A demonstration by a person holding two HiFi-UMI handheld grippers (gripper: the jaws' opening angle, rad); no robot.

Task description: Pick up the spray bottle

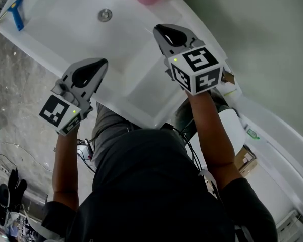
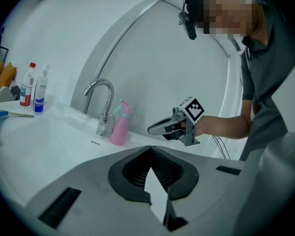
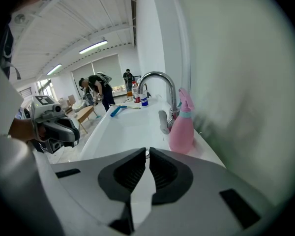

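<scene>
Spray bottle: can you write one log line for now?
spray bottle: standing beside tap, untouched | left claw: shut, empty | right claw: shut, empty

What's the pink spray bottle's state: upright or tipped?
Upright. The spray bottle stands on its base on the sink rim beside the faucet, nozzle on top.

A long white washbasin counter (image 1: 146, 92) runs beneath a pale grey-green wall (image 1: 262, 39); the floor (image 1: 15, 95) beside it is grey and marbled; farther down the room, strip lights (image 3: 93, 46) glow on a white ribbed ceiling (image 3: 78, 18); bright windows (image 3: 96, 70) close the far end.
</scene>
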